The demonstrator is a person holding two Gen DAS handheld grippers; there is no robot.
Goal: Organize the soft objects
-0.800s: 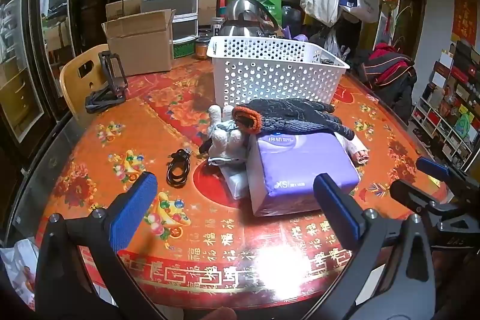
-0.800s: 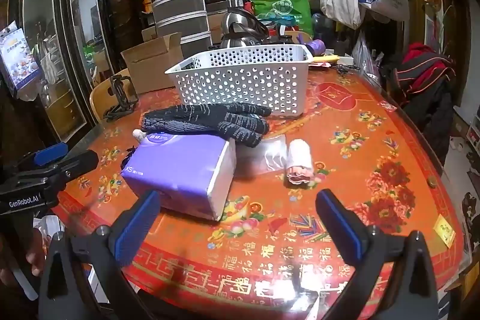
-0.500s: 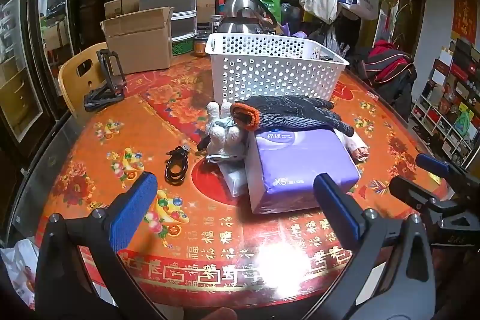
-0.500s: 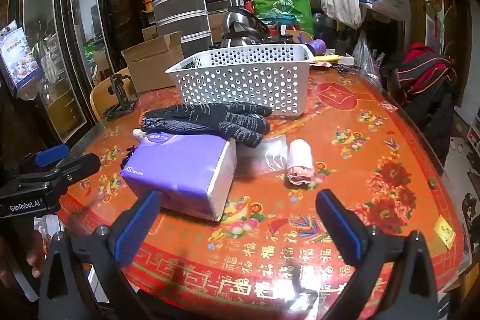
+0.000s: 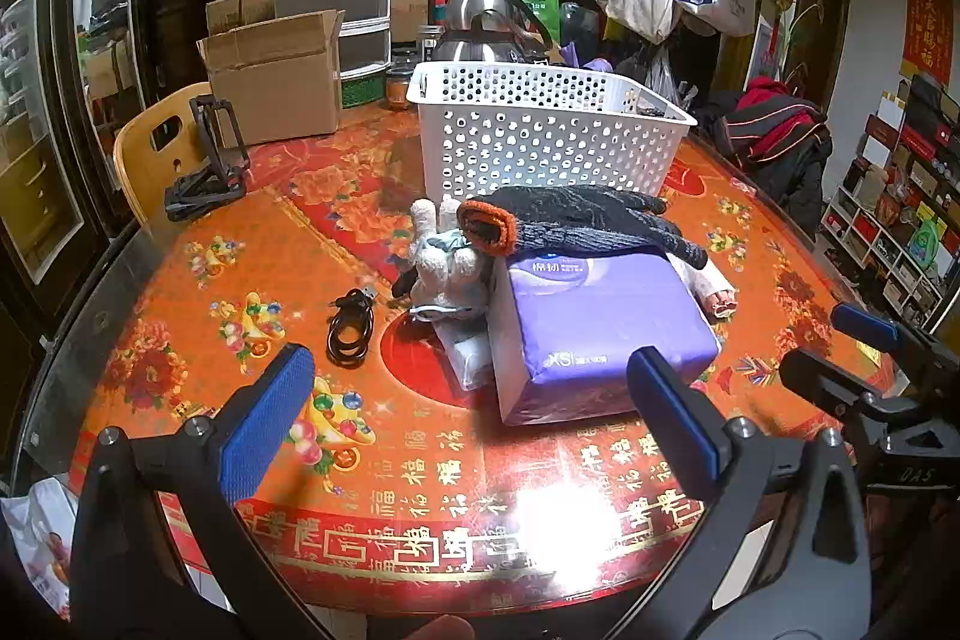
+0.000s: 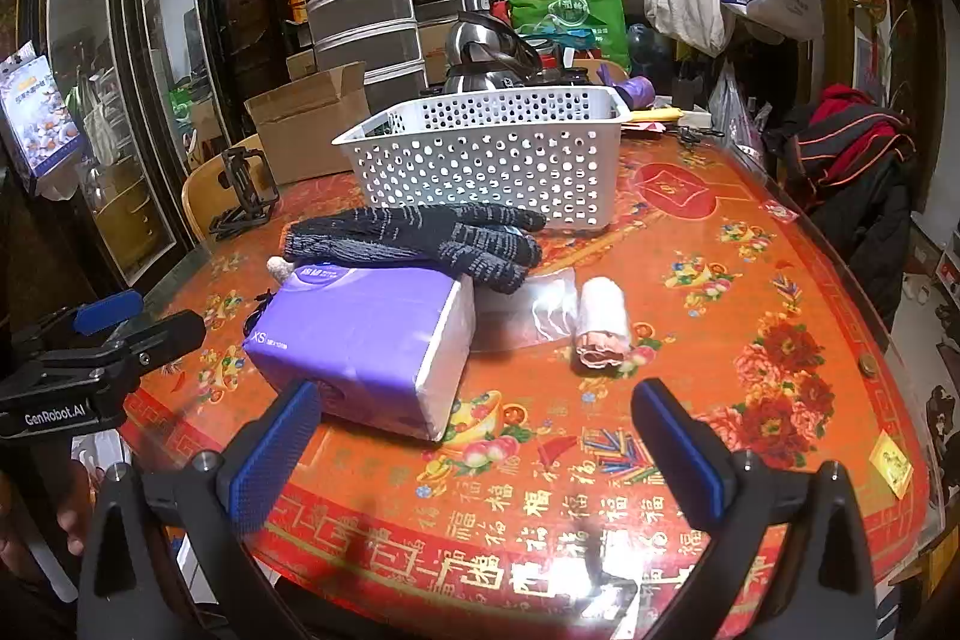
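fingers spread wide on both of my grippers, with nothing between the blue pads. my left gripper (image 5: 468, 412) hangs over the near edge of the round table (image 5: 180, 340), which is covered in a red and orange cloth with gold characters. my right gripper (image 6: 474, 436) hangs over the same edge further to the right, tilted down toward the pile.

the soft things sit in a cluster near the middle of the table. a purple tissue pack (image 6: 366, 334) lies closest to me, resting partly on a flat clear packet (image 5: 465, 349). a pair of dark knit gloves (image 6: 420, 238) with an orange cuff is draped across the far edge of the pack, fingers pointing right. just left of the pack, touching it, lies a small pale plush toy (image 5: 441, 268). right of the pack is a crumpled clear wrapper (image 6: 540, 304), and beside that a rolled white cloth (image 6: 603, 322) with its pink end toward me.

behind the cluster stands a white perforated basket (image 5: 540, 142), upright. i cannot tell what lies in it.

a coiled black cable (image 5: 351, 328) lies on the cloth left of the plush toy, apart from it. further left and back is a black folding stand (image 5: 207, 166), beside a wooden chair back (image 5: 150, 160) and an open cardboard box (image 5: 270, 76). a steel kettle (image 5: 486, 22) stands behind the basket.
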